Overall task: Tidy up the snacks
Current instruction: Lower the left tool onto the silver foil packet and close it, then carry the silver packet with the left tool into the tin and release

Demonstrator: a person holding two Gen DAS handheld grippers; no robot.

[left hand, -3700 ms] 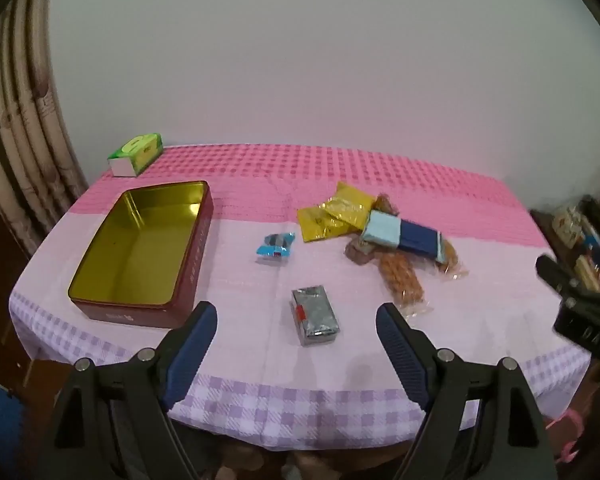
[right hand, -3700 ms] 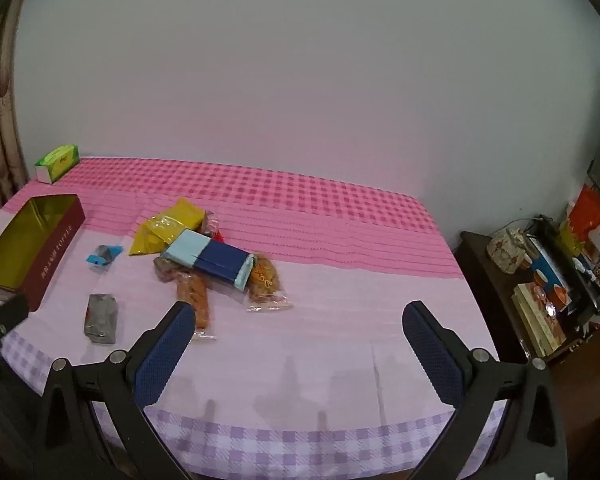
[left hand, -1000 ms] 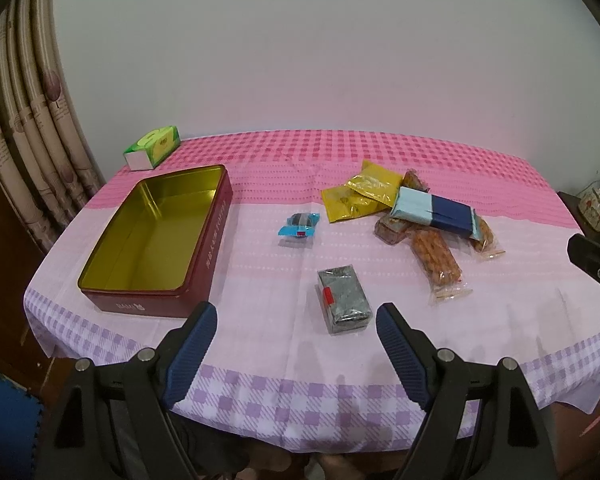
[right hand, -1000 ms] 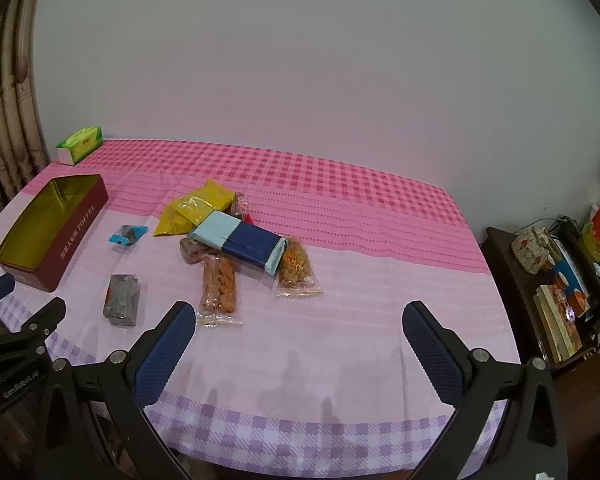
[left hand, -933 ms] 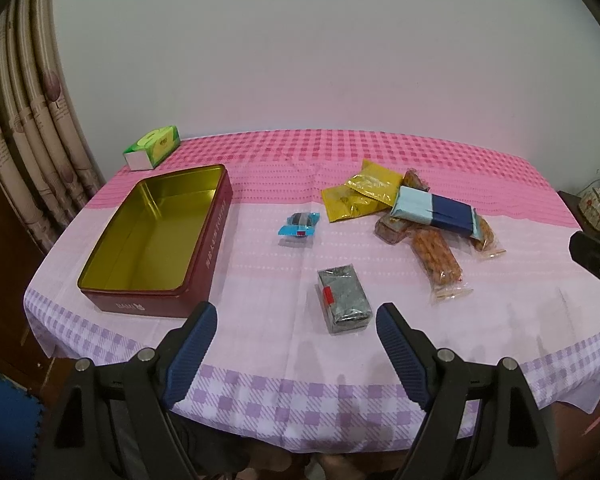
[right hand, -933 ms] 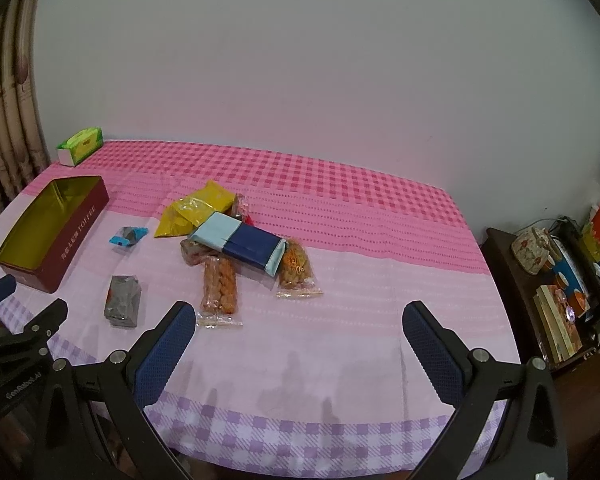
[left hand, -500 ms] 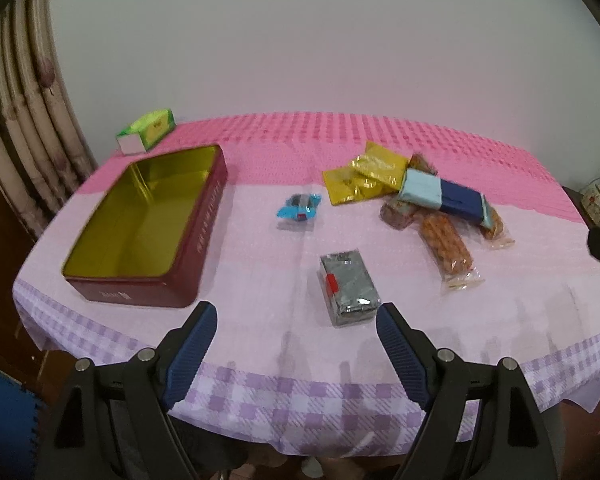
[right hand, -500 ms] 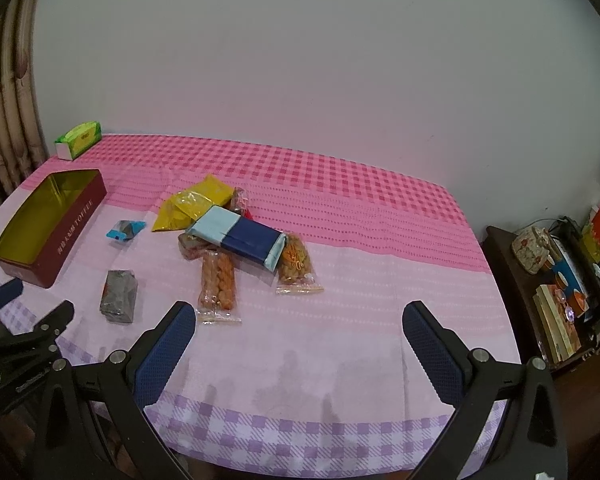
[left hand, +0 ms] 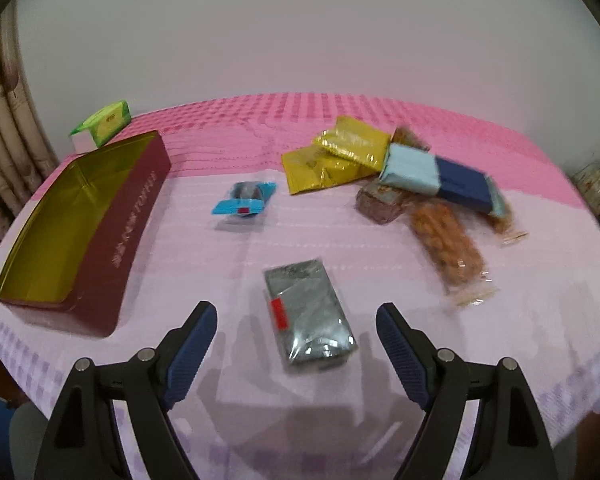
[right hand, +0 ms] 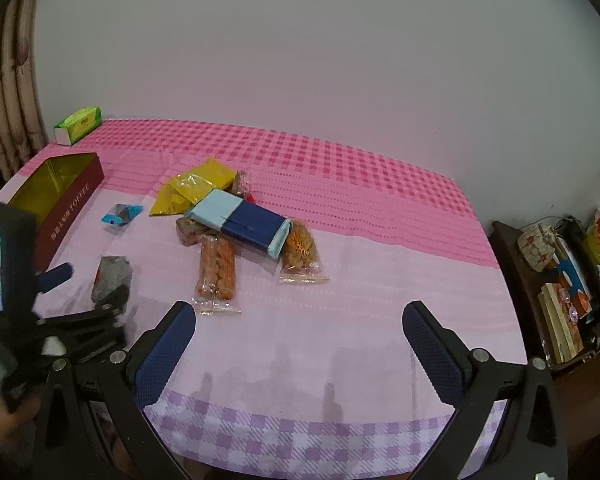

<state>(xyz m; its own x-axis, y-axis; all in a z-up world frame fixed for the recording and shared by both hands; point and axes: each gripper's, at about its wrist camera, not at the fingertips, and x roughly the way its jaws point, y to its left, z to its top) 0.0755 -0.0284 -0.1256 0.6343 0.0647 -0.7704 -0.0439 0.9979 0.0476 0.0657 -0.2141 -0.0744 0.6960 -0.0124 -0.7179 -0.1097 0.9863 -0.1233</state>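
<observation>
A desk (left hand: 380, 268) covered w/ a pink-and-lilac checked cloth is shown. The left claw (left hand: 296, 344) is held wide open just above a grey foil snack pack (left hand: 309, 317), which lies between its fingers but is not yet gripped — likely lined up for a pick. An open red tin w/ gold lining (left hand: 76, 224) is set at the left, prob. as the snacks' destination. A small blue candy (left hand: 245, 199) lies beside it. Yellow pouches (left hand: 336, 158), a blue-and-navy bar (left hand: 436, 178) and clear cracker packs (left hand: 448, 248) are piled further right. The right claw (right hand: 300, 352) is also open, empty, kept over bare cloth — apparently waiting.
</observation>
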